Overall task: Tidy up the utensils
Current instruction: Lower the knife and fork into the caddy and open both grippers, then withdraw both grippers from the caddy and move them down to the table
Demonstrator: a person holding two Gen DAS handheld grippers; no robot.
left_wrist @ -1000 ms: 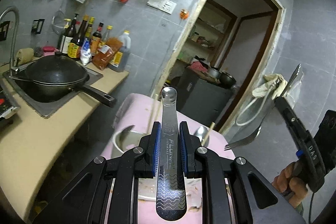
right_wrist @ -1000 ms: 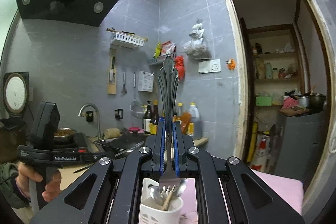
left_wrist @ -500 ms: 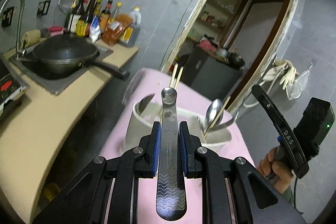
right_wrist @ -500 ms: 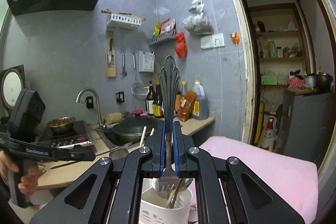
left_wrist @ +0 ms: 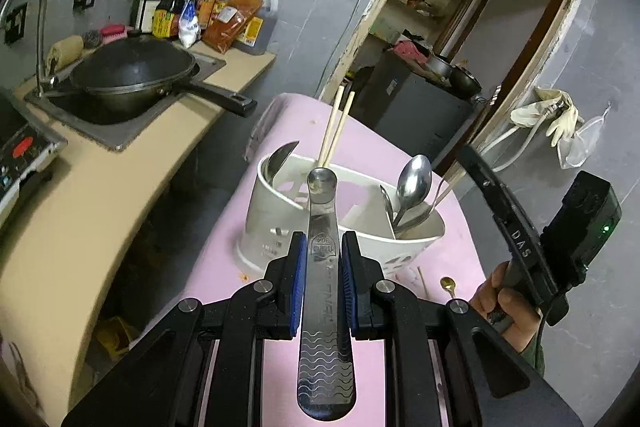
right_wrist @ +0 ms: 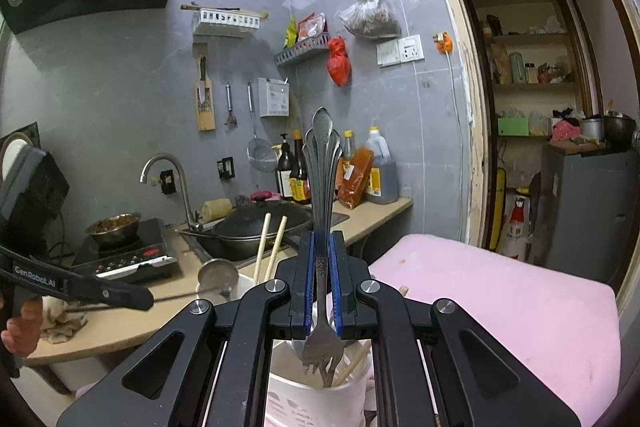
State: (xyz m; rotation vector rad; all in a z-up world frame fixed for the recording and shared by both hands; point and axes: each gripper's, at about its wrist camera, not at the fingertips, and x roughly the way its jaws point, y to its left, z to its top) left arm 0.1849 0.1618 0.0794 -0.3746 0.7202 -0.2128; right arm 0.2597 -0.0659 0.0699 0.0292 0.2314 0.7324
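Both grippers have come down toward the white utensil holder (left_wrist: 344, 223) since a second ago: from the left wrist it was then only a sliver behind the fingers, and now its whole divided body stands on the pink pad (left_wrist: 404, 155), near the counter's edge. The left gripper (left_wrist: 324, 283) stays clamped on a flat steel spoon (left_wrist: 323, 227), handle end toward the camera, small round bowl hanging over the holder's middle. The right gripper (right_wrist: 322, 291) keeps its blue pads pinched on a fork (right_wrist: 322, 211), ornate handle upright, tines now dipping just inside the holder's (right_wrist: 316, 395) rim, where earlier they hung above it.

Two chopsticks (left_wrist: 334, 131) lean out of the far compartment, and a large spoon (left_wrist: 414, 183) with other steel handles stands in the right one. A curved blade (left_wrist: 280, 163) peeks over the left rim; I cannot tell what it is. A small gold spoon (left_wrist: 448, 285) lies on the pad beside the holder, half hidden by the gripper frame. Whether the fork's tines touch the utensils below is hard to make out, and the holder's base is cut off in the right view
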